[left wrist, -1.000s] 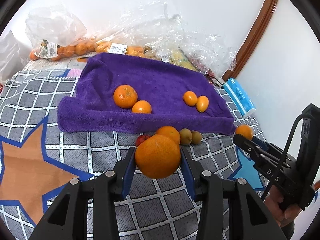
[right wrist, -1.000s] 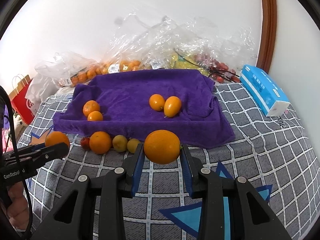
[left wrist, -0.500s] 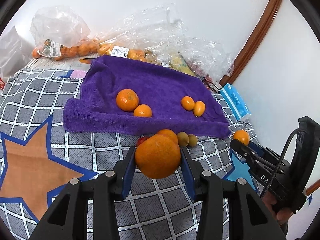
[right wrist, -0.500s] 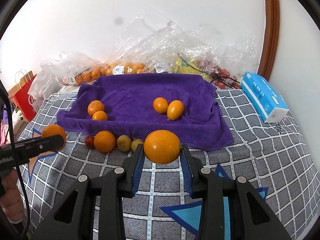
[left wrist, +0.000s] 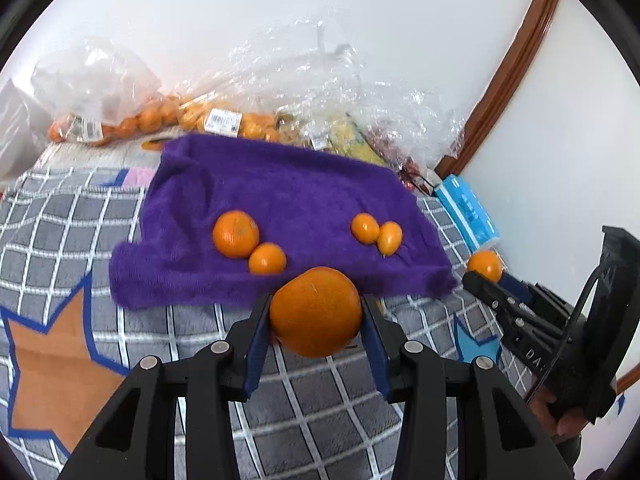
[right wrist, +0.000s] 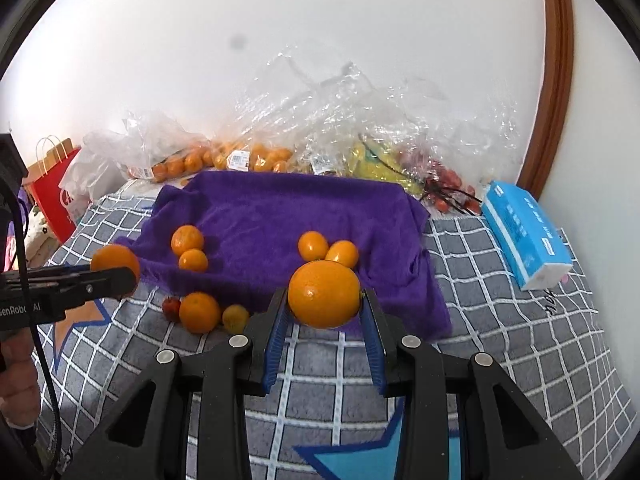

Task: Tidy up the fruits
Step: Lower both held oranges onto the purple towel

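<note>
My left gripper (left wrist: 316,312) is shut on a large orange (left wrist: 316,311), held above the checked blanket just short of the purple towel (left wrist: 280,184). My right gripper (right wrist: 324,298) is shut on a second large orange (right wrist: 324,294) near the towel's front edge (right wrist: 280,208). On the towel lie two mandarins (left wrist: 236,234) at the left and two small oval oranges (left wrist: 365,228) at the right. In the right wrist view, loose fruit (right wrist: 199,312) lies on the blanket in front of the towel. Each gripper shows in the other's view with its orange (left wrist: 485,266) (right wrist: 115,262).
Clear plastic bags of oranges (right wrist: 224,160) and other fruit line the wall behind the towel. A blue tissue pack (right wrist: 524,232) lies at the right. A red paper bag (right wrist: 52,200) stands at the far left. A wooden door frame (left wrist: 504,76) rises at the right.
Both grippers have risen a little with their oranges and drawn nearer the towel. The loose fruit in front of the towel is now hidden behind the orange in the left wrist view.
</note>
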Tool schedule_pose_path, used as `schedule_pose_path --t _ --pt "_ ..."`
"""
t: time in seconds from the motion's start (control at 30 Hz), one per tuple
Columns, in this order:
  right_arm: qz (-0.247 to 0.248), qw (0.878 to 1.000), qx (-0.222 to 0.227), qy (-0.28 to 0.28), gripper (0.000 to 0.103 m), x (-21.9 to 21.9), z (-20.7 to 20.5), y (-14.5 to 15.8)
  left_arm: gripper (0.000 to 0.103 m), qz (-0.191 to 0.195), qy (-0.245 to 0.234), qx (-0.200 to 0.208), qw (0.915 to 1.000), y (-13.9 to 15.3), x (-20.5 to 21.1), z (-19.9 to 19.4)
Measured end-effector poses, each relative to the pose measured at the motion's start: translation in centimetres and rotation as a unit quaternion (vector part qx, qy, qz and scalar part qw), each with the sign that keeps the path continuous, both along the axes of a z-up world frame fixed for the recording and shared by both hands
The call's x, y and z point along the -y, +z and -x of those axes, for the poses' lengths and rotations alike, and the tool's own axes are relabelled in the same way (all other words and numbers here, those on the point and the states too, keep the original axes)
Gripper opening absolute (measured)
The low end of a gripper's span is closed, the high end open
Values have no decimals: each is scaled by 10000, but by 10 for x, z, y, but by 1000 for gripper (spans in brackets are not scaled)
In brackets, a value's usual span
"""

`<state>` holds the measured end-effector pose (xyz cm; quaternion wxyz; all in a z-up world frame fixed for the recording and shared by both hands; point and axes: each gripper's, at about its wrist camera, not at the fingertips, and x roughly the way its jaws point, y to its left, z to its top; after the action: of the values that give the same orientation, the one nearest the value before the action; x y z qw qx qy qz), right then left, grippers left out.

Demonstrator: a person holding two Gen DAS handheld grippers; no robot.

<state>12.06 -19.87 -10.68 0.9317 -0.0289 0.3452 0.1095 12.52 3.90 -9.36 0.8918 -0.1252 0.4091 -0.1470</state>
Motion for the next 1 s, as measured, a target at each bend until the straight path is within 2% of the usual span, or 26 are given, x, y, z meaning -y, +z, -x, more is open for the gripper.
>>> schedule_pose_path --t 0.47,1.0 --pt "-152 9999 -56 38 36 -23 -51 -9 41 -216 233 266 9991 11 -13 -46" --pt "-102 9991 -261 -304 36 -10 -106 -35 41 18 322 167 9993 -16 -30 -75"
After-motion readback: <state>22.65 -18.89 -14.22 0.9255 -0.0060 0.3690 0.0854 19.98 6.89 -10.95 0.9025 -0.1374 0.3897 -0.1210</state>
